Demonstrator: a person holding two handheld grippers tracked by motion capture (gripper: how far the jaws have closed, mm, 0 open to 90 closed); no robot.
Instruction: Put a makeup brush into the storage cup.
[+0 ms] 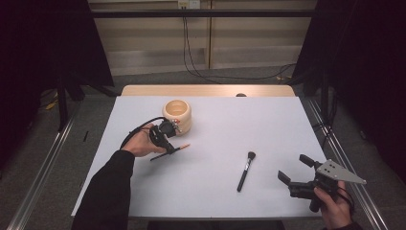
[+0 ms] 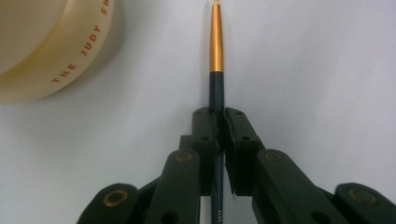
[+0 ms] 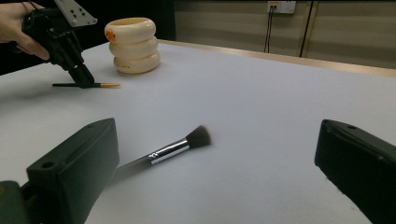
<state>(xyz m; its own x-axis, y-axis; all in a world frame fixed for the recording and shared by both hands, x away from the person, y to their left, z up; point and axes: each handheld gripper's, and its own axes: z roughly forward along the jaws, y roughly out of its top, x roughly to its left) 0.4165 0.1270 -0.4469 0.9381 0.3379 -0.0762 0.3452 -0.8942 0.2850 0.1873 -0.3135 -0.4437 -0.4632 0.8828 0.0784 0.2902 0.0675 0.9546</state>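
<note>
The thin brush (image 2: 216, 46), dark-handled with a gold ferrule, lies on the white table (image 1: 268, 124) just in front of the cream holder (image 1: 177, 115), which serves as the landmark here. The left gripper (image 1: 168, 147) is clamped on its handle, jaws pressed together around the dark shaft, and tips downward so its fingertips meet the table beside the holder. The left hand (image 1: 141, 143) grips it from behind, forearm in a dark sleeve angling in from the near edge. The makeup brush (image 1: 246, 170) lies well to the right of the holder, nearer the person. The right gripper (image 1: 294, 168) rests farther right again, jaws wide apart and pointing toward that brush, the right hand (image 1: 332, 203) low at the table's near corner.
</note>
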